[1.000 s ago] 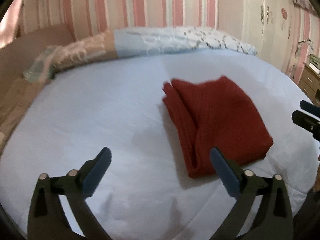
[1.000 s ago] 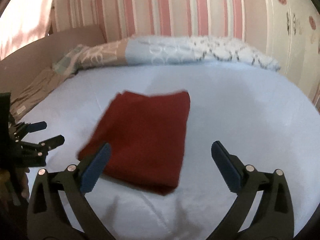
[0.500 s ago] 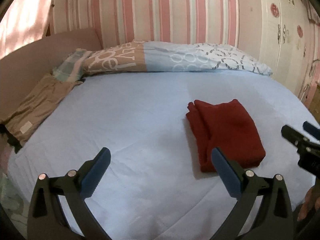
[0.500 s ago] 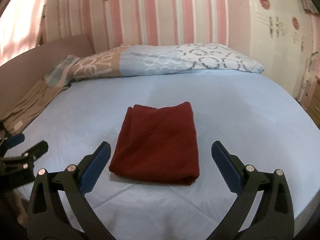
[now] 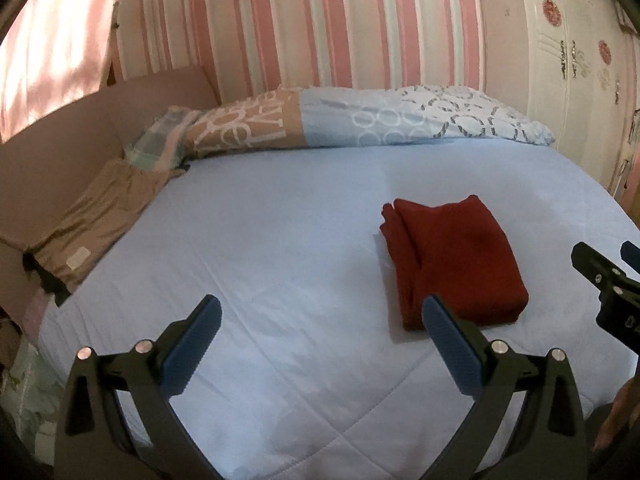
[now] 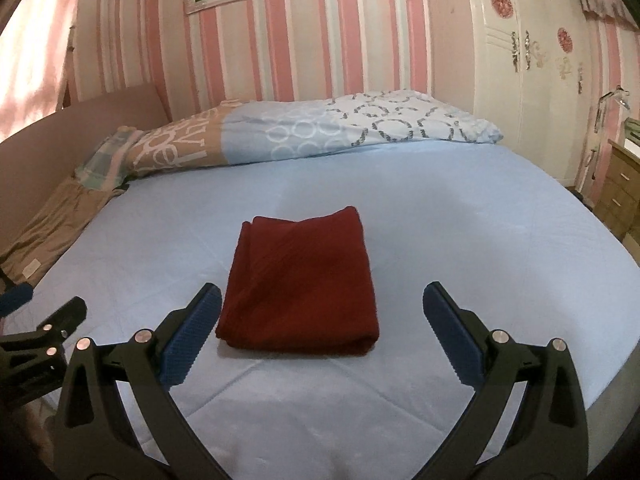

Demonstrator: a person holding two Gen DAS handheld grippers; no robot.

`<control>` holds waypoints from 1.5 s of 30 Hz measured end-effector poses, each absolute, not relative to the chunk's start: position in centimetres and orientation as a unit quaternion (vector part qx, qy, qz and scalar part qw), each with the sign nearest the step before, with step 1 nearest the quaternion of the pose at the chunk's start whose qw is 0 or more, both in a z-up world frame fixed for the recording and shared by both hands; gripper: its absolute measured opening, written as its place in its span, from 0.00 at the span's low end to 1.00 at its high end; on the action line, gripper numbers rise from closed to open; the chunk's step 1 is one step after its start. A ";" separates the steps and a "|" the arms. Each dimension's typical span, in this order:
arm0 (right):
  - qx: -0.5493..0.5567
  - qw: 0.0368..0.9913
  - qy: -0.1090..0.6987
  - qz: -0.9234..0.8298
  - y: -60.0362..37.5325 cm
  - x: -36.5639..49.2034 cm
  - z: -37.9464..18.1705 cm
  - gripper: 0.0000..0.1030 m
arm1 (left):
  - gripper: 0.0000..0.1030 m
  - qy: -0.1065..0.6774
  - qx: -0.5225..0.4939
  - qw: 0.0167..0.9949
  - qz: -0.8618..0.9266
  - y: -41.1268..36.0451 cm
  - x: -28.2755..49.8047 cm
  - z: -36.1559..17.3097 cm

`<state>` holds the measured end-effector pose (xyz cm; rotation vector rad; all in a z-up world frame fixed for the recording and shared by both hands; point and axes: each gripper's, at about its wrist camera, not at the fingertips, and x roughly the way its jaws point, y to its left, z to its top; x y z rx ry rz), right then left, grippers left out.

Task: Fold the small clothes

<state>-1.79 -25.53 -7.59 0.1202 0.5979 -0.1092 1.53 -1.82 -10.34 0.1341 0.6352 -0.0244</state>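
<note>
Item: dark red folded garment (image 6: 300,280), lying flat mid-bed on the light blue sheet (image 6: 460,240), nearer its foot edge; left hand-held gripper (image 5: 320,344) and right hand-held gripper (image 6: 322,332), both gaping wide and empty, are hovering clear—best keeping off the stack, likely finished.

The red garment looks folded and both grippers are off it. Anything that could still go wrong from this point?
1. The red garment shows loose layered edges at its far left corner; nudging it could open the fold.
2. It lies on a soft, creased blue sheet, so pressing nearby may shift it.
3. The open right gripper frames the bundle; closing there might bunch it. The left gripper is also open.
</note>
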 end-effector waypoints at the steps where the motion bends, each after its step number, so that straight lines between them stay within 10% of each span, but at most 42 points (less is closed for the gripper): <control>1: 0.056 0.953 0.292 -0.055 -25.4 -2.0 -7.4 0.97 | 0.98 0.309 0.066 0.949 -0.013 -1.9 1.4 -10.2; 45: 0.017 0.971 0.226 -0.076 -24.6 -3.8 -2.6 0.97 | 0.98 0.267 0.032 0.963 -0.025 -1.2 0.0 -5.2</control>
